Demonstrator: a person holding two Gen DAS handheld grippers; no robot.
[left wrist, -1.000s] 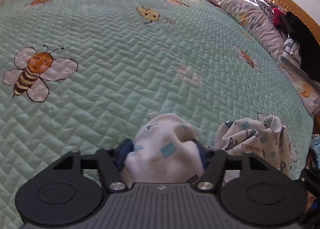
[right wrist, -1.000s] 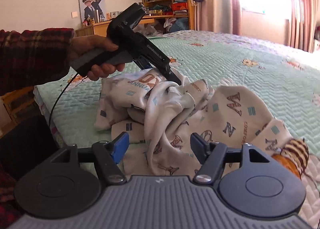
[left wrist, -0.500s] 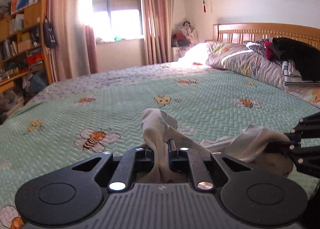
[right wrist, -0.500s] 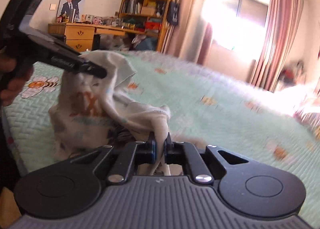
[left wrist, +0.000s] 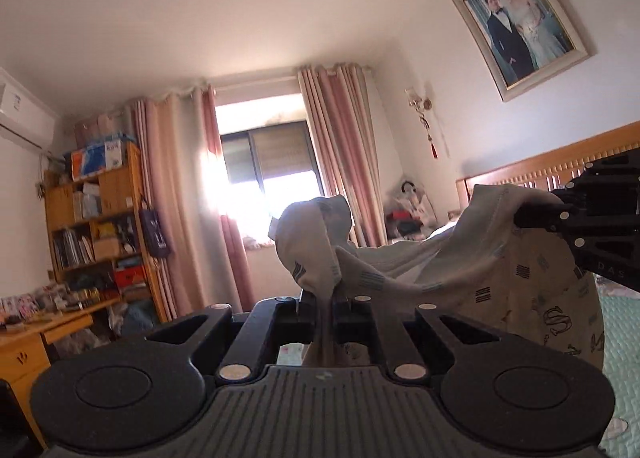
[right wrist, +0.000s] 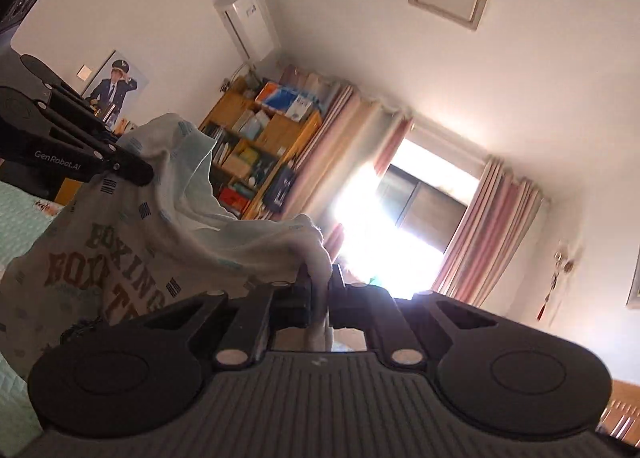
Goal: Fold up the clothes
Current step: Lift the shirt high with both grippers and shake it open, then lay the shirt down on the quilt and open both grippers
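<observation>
A white child's garment [left wrist: 480,270] printed with letters and small blue blocks hangs in the air, stretched between both grippers. My left gripper [left wrist: 324,300] is pinching a bunched fold of it, and its jaws are still closing on the cloth. The right gripper [left wrist: 520,216] shows at the right edge of the left wrist view, clamped on another edge. In the right wrist view the garment [right wrist: 120,250] shows "BOXING" lettering. My right gripper [right wrist: 320,278] is shut on a twisted corner, and the left gripper [right wrist: 148,174] holds the far upper edge.
The green quilted bed [left wrist: 620,338] lies below, with its wooden headboard [left wrist: 540,170] at the right. A bookshelf [left wrist: 100,226] and a desk [left wrist: 36,338] stand at the left. Pink curtains frame a bright window [left wrist: 272,174] straight ahead.
Both grippers have closed on the garment and risen from the bed, lifting it into the air. The views have tipped up from the quilt to the walls and ceiling.
</observation>
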